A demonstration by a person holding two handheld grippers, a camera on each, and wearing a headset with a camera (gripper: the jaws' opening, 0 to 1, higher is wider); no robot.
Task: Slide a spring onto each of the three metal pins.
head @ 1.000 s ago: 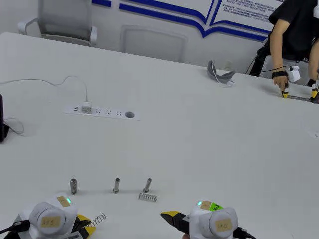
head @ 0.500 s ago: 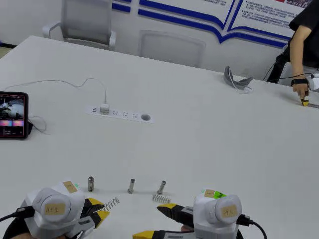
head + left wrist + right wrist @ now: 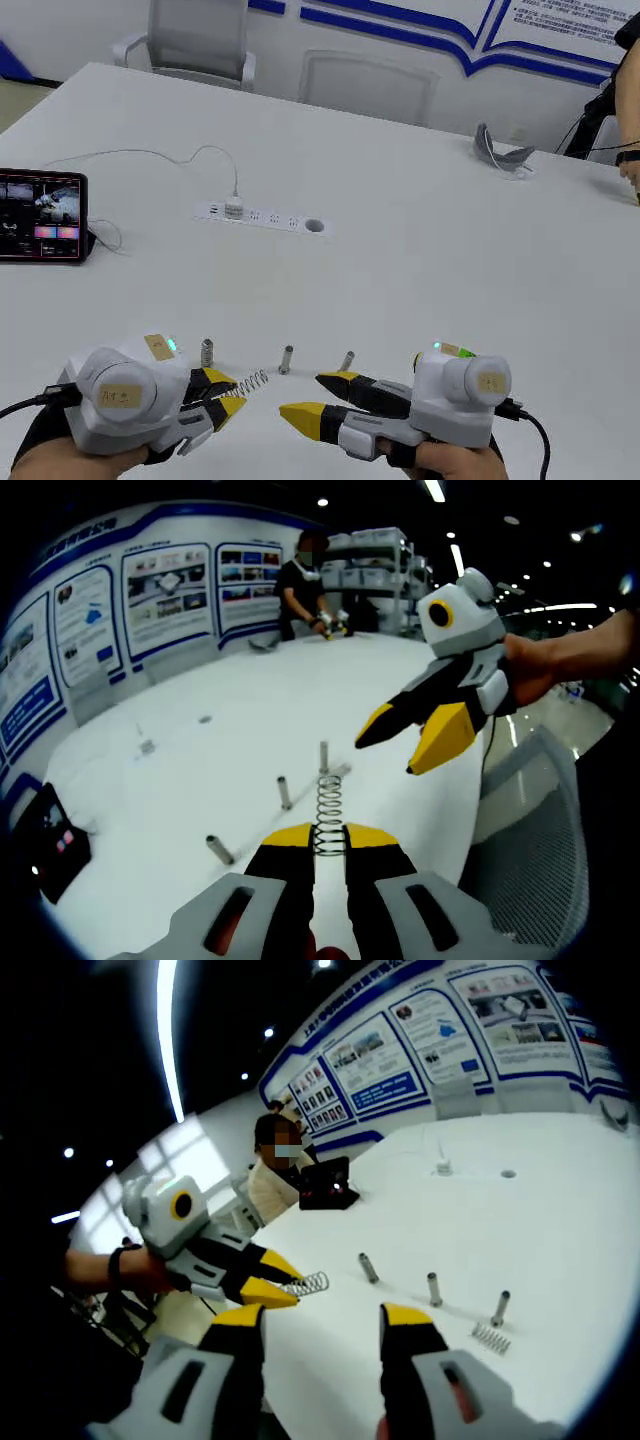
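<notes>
Centrally, middle pin, bare and upright on white table. Left of middle pin, first pin, sleeved by fitted spring; right of middle pin, third pin, bare. Nearer than middle pin and to its left, left gripper, jaws pinched on one end of held spring, free end aimed toward middle pin, near its base. Nearer than middle pin and to its right, right gripper, jaws spread wide, empty. Right of middle pin, just beside third pin, loose spring, flat on table. Well beyond middle pin, power strip; far to its left, tablet, screen lit.
</notes>
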